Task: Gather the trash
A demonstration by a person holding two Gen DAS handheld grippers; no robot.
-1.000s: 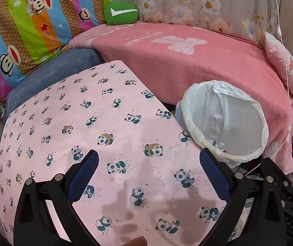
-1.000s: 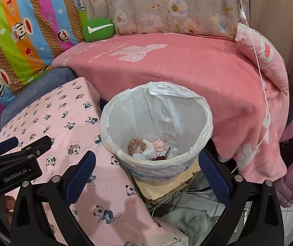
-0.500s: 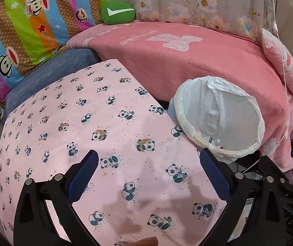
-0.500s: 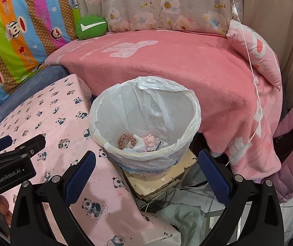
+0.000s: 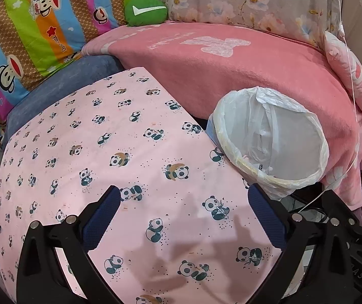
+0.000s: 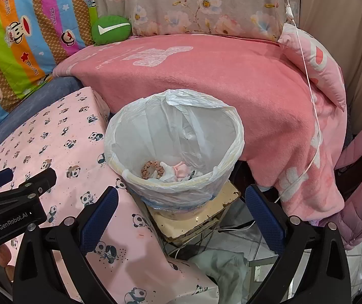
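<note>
In the middle of the right wrist view stands the trash bin (image 6: 173,149), lined with a thin white plastic bag (image 6: 181,126). At the bottom of the bin lie some scraps (image 6: 165,171): a brown crumbly bit, something pink and some white paper. So the trash is already inside the bin. The bin sits on a worn cream stand (image 6: 198,212), just beside the table with the pink panda cloth (image 5: 104,152).

The right gripper (image 6: 181,206) hangs low in the frame, in front of the bin. Its two blue pads are wide apart and hold nothing. The left gripper (image 5: 182,211) hangs over the panda cloth in the lower part of its view. It is wide apart too, and empty. In the left wrist view the bin (image 5: 269,141) is on the right side of the frame.

I see no trash left on the cloth, only panda prints and a few tiny specks. So I think the picking up is nearly done, or all done. A good thing to do now is to look slowly over the whole cloth for any missed bits. The near edge is hidden behind the gripper arms, so check there too.

The bag is thin and loose at the rim. Keep the pads off it, so the bin does not tip from its small stand. A white cord (image 6: 310,96) hangs down the pink blanket (image 6: 206,76) on the right side. Stay away from it too.
</note>
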